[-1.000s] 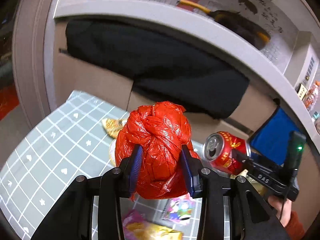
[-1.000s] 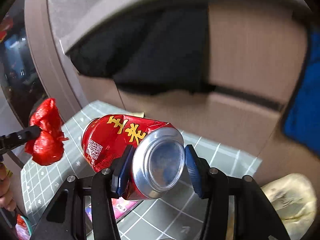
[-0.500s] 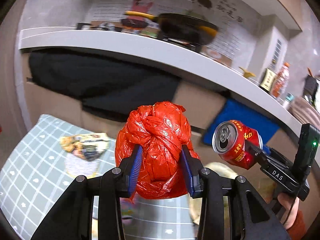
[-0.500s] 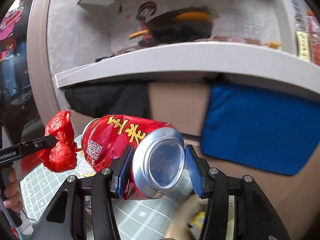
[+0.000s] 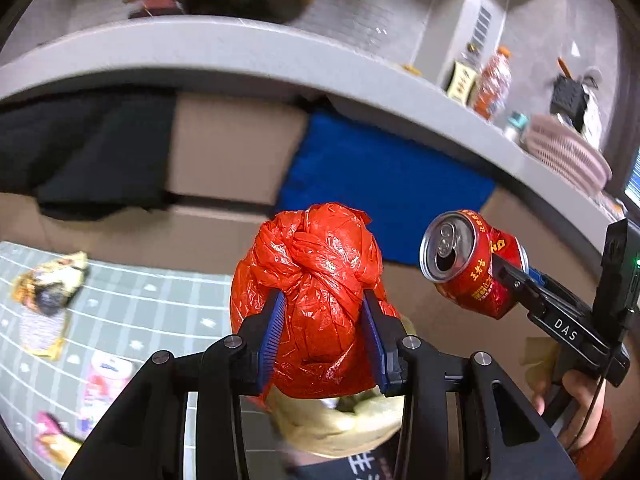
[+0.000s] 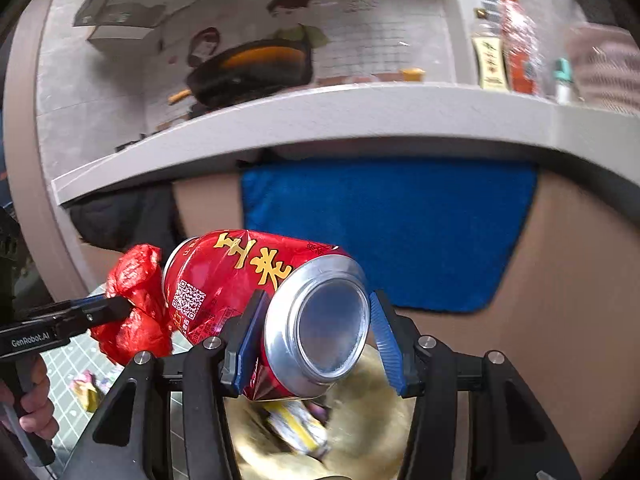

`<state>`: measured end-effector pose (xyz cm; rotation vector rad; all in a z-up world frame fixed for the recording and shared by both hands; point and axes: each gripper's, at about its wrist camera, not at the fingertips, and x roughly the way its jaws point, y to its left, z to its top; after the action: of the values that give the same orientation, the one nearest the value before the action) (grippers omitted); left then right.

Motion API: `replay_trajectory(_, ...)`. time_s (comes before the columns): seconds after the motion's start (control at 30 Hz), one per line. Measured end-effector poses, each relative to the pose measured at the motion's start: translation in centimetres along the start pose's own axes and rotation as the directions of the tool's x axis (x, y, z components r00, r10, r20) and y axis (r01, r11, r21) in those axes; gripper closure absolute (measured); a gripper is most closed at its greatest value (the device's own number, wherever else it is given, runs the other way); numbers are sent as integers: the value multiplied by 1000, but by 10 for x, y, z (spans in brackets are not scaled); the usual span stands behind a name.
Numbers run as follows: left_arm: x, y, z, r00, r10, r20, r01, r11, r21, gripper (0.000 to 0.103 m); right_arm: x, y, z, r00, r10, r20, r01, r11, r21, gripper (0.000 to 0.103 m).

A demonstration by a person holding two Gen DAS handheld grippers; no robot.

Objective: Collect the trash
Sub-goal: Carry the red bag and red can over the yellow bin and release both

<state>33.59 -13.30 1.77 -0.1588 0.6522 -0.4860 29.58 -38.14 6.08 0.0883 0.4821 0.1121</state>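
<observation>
A knotted red plastic bag [image 5: 320,300] is clamped between the blue pads of the left hand-held gripper [image 5: 325,332], with the knot turned toward the camera and the bundle bulging above and below the pads. It is held in the air above a pale yellowish bag [image 5: 340,420], whose open mouth is seen just beneath it. To the right of the red bundle, a dented red drink can [image 6: 260,304] is gripped near its base by the right hand-held gripper [image 6: 316,340]; the can lies roughly level, its silver bottom turned toward the right wrist camera and its opened top facing the left one. In the right wrist view the can is also seen over the yellowish bag, in which blurred wrappers [image 6: 296,424] can be made out. The can and the red bundle are close together, side by side, but apart. Each gripper is carried by a hand [image 5: 576,404] around its handle.

To the left, a floor mat [image 5: 132,300] with a grey-green grid pattern is seen, and several snack wrappers [image 5: 48,300] are scattered on it. Behind, a blue cloth [image 6: 384,228] and a black cloth [image 5: 88,152] are hung against brown cardboard below the edge of a grey table [image 6: 360,116], on which a dark frying pan [image 6: 248,72] and bottles [image 6: 516,40] are standing.
</observation>
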Motion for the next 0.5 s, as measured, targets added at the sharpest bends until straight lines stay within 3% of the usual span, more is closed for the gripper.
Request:
replay_trajectory(0.23, 56, -18, -23, 993, -36, -113, 38, 999, 15, 64, 16, -36, -29, 998, -25, -59, 28, 998, 50, 55)
replay_trajectory(0.5, 91, -11, -39, 984, -34, -173, 38, 999, 20, 64, 55, -47, -56, 989, -9, -150, 22, 996, 86, 55)
